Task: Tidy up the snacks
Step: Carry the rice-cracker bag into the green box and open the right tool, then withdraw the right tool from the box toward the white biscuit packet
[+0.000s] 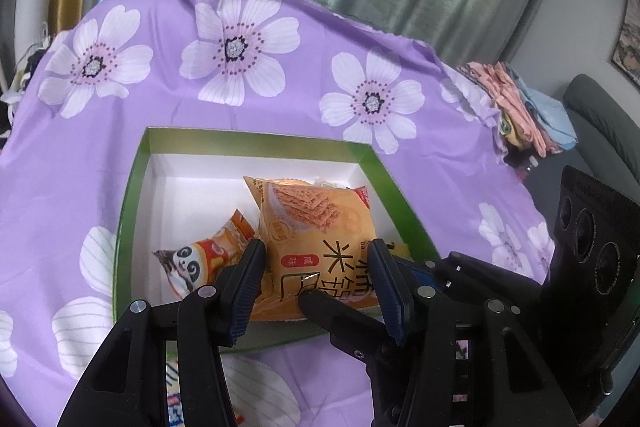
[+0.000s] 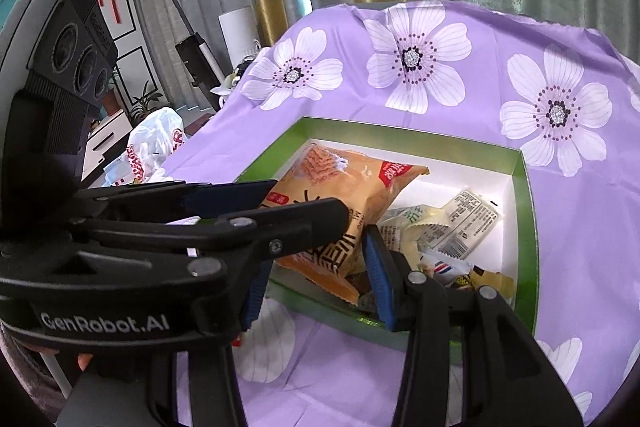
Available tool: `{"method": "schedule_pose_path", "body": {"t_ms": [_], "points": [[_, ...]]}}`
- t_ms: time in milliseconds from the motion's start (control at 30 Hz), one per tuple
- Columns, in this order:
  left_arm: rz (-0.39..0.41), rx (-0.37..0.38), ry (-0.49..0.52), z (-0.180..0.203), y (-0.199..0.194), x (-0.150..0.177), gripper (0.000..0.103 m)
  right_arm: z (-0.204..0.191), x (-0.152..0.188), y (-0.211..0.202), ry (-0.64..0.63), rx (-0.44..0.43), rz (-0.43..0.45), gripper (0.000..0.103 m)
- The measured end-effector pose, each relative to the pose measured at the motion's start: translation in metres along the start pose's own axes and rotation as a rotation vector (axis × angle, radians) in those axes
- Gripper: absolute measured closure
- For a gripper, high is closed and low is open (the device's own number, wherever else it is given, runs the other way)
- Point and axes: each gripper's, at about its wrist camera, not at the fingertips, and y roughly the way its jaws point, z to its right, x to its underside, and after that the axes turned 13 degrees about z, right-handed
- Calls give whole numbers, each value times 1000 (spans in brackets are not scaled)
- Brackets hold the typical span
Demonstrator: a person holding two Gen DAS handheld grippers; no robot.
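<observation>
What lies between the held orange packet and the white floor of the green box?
Other snacks lie below and beside the orange packet: the panda packet on one side and a heap of small sachets on the other. The green box shows bare floor mainly along its far wall.

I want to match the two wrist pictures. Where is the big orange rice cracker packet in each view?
Left wrist: the orange rice cracker packet is at lower centre, between the left gripper fingers, over the box.
Right wrist: the packet is left of centre, held by the left gripper coming from the left.
Shared landmark: the green-rimmed white box on the purple flowered cloth.
</observation>
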Motion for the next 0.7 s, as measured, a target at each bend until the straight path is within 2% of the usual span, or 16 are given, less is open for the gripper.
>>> {"method": "schedule_pose_path", "body": {"t_ms": [367,467,500,567,600,700], "points": [[-42,-26,-51,-20,25,6,50,8,8,30,6,0,-55,57],[-38,-54,-59,-23,25,5,49,6,9,32,1,1,-62,56],[-38,-61,-66,-24,25,4,47,6,9,33,-5,5,-64,56],[-34,-79,-78,-27,21,3,24,5,8,31,-14,24,-62,50],[-28,-93,-78,-29,18,2,21,5,8,29,-13,27,-61,47],[-14,-126,-65,-30,6,0,18,5,6,21,-11,54,-52,38]]}}
